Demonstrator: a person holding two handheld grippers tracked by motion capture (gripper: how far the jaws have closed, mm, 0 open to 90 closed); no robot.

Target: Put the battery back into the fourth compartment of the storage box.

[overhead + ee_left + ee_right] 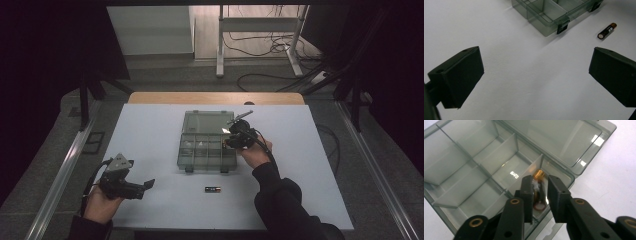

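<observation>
A clear grey compartment box (206,146) is placed near the middle of the white table (150,135), with its lid (208,122) folded open toward the far edge. The right gripper (231,138) is held over the box's right end, in a hand reaching in from the near right. In the right gripper view, a battery (538,192) is seen between the two black jaws above the rightmost compartment; one jaw lies against it, a gap is visible on the other side, and a firm grip cannot be confirmed. A second battery (212,189) is lying on the table just in front of the box, toward the near edge. The left gripper (148,184) is held low near the table's near left corner, well apart from the box, its jaws spread wide with nothing between them.
</observation>
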